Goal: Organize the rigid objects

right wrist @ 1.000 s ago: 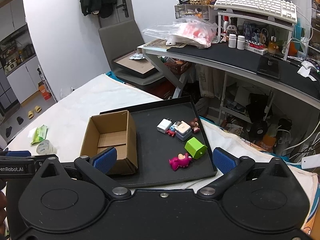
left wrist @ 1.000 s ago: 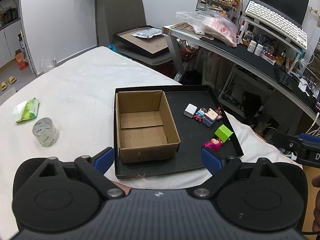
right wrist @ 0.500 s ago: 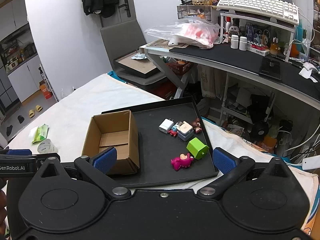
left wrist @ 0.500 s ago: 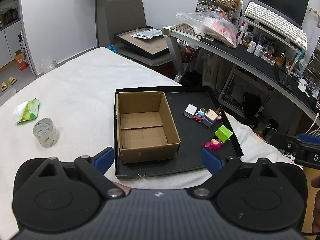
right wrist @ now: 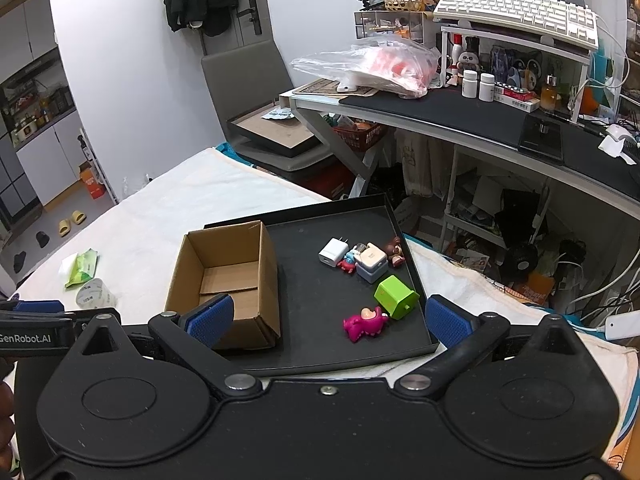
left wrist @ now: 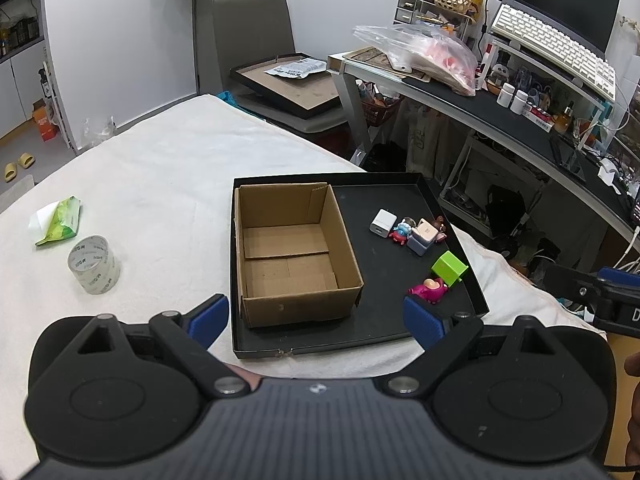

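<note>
On the black tray: a cardboard box [left wrist: 296, 248] stands open and empty at the left part of the black tray [left wrist: 400, 328], and every small item lies loose to the box's right.
Items right of the box: a white charger [right wrist: 331, 253], a small red-and-blue figure [right wrist: 349, 261], a pale cube with a lavender base [right wrist: 372, 263] and a brown bear figure [right wrist: 395, 251] huddle together, touching or nearly so.
Nearer items: a green block [right wrist: 396, 297] and a magenta figure [right wrist: 365, 323] lie just beside each other, close to the tray's near right rim.
Left claw: the left claw [left wrist: 316, 320] hovers short of the tray's near edge, blue pads spread wide, holding nothing.
Right claw: the right claw [right wrist: 326, 320] hangs above the tray's near edge, equally wide and empty, with the magenta figure roughly between its pads in that view.
Off the tray: a roll of clear tape [left wrist: 94, 264] and a green packet [left wrist: 60, 226] sit well left of the box on the white cloth.
Progress: nothing is in the box yet, so the sorting looks barely begun.
Risk, crowding: closing on one item in the huddle would likely nudge its neighbours or pinch two at once.
Risk, rounded toy: the magenta figure's lumpy shape may squirt out of flat pads if gripped off-centre.
Risk, box: a carried item clipping the box's light wall could slide or tip it.
</note>
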`<state>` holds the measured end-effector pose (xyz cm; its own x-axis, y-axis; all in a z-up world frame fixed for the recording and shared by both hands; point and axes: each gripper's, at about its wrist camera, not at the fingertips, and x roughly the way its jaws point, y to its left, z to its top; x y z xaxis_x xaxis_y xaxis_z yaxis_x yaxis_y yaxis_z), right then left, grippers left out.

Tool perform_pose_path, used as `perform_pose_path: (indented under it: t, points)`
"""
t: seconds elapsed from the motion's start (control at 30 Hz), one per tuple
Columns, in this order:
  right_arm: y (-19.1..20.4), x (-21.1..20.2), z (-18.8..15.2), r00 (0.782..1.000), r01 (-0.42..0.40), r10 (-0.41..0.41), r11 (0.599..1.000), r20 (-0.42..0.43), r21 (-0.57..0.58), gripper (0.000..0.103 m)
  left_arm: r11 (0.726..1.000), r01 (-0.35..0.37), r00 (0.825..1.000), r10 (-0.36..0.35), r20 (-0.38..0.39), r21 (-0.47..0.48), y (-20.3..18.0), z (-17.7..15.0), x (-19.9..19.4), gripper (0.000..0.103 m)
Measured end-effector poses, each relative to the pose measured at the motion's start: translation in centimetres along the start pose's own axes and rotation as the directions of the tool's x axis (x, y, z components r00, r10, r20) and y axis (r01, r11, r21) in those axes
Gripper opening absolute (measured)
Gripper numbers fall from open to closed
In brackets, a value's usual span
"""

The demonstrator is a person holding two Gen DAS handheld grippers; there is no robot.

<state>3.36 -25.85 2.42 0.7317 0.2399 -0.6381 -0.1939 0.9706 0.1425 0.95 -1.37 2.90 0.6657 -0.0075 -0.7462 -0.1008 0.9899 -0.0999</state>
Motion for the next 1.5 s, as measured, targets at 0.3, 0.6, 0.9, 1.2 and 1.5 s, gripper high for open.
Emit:
perform_pose_path:
  t: [0.3,0.6,0.9,1.2,1.5]
  points:
    - [-0.1,0.1,-0.1,1.0,0.005,-0.005,1.0,0.0,0.007,0.103,1.0,-0.008,1.0,0.008,-0.005,0.006,-0.3,-0.2,0.2,0.093]
    - [-0.1,0.2,-0.1,1.0,-0.001,0.001,1.0,0.001,0.005,0.103,1.0,-0.018,1.0,0.018,0.007,0.0,-0.2,-0.5,0.4,0.093]
    - [-0.3,0.7,-0.4,1.0,-0.031,0.031,0.999,0.001,0.005,0.103,1.0,-0.026,0.999,0.026,0.043,-0.015,0.0,-0.3,1.8,0.093]
    - [-1.8,4.5,-0.6,0.999,0.014,-0.011,0.998,-0.052,0.061,0.103,0.999,-0.041,0.999,0.041,0.002,-0.034,1.0,0.2,6.2,0.093]
    - [-3.4,8.6,-1.2,0.995,0.047,-0.033,0.989,-0.099,0.141,0.103,0.997,-0.051,0.998,0.049,-0.033,-0.063,2.7,0.7,10.0,0.093]
